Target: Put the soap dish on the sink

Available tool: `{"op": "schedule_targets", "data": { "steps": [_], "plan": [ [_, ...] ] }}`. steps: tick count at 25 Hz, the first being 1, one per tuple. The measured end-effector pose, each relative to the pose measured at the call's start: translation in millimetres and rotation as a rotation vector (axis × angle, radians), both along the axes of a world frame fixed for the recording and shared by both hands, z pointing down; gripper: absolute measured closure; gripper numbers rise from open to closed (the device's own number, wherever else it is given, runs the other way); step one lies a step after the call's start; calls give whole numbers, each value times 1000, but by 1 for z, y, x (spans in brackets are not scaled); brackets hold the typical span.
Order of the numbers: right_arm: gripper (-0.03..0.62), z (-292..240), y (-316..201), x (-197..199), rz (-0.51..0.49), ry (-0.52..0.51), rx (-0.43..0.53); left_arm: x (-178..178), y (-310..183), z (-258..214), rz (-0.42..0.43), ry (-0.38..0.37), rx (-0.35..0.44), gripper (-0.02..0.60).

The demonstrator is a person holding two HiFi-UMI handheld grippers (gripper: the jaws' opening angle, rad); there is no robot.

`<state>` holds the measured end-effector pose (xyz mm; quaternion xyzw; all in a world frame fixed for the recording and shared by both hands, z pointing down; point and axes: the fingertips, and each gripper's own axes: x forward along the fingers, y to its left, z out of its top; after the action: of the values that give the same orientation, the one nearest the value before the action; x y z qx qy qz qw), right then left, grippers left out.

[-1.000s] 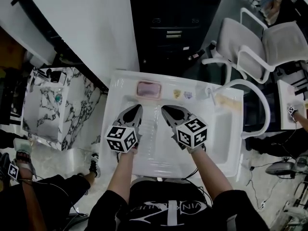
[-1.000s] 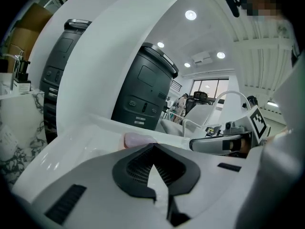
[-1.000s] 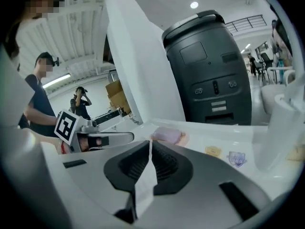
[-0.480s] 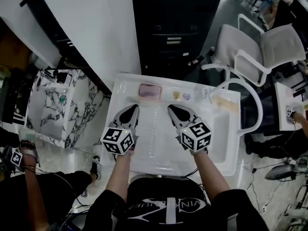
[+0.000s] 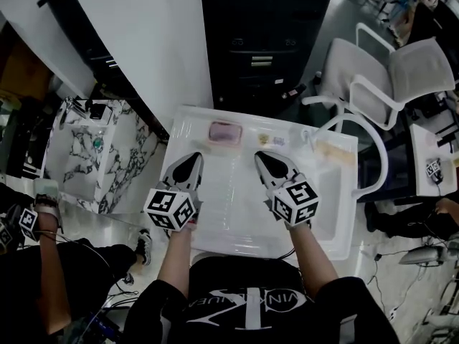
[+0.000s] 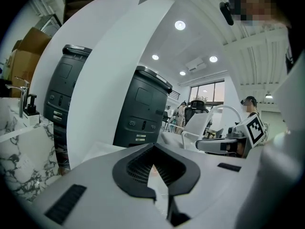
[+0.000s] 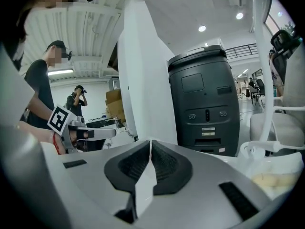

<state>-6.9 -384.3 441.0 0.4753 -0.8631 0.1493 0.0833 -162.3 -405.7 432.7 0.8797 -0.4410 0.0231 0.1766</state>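
Since the pink soap dish (image 5: 223,132) sits on the sink's (image 5: 337,236) back ledge, I hold left gripper (image 5: 194,157) and right gripper (image 5: 259,155) clenched, empty, above its basin.

Basin of the sink (image 5: 237,221) is open under and between your left gripper (image 5: 192,158) and right gripper (image 5: 263,156), both with jaws together, so the lane down the middle is free. The back ledge is crowded: soap dish (image 5: 224,132) ahead of your left, two small items (image 5: 270,140) ahead of your right, tap (image 5: 310,138) at the far right corner. A white arched pipe (image 5: 384,153) loops over the right side. Black cabinet (image 5: 265,41) and white panel (image 5: 150,41) stand close behind the ledge. Marble counter (image 5: 93,156) is to the left, with a floor gap between.
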Motion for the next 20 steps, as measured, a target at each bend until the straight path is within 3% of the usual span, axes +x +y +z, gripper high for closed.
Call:
{"op": "schedule_targets", "data": {
  "steps": [11, 20],
  "plan": [
    [562, -23, 6, -2, 5, -33, 52, -18, 3, -26, -50, 7, 60, 568],
    [562, -28, 11, 2, 18, -14, 81, -19, 5, -35, -53, -28, 102, 568]
  ]
}}
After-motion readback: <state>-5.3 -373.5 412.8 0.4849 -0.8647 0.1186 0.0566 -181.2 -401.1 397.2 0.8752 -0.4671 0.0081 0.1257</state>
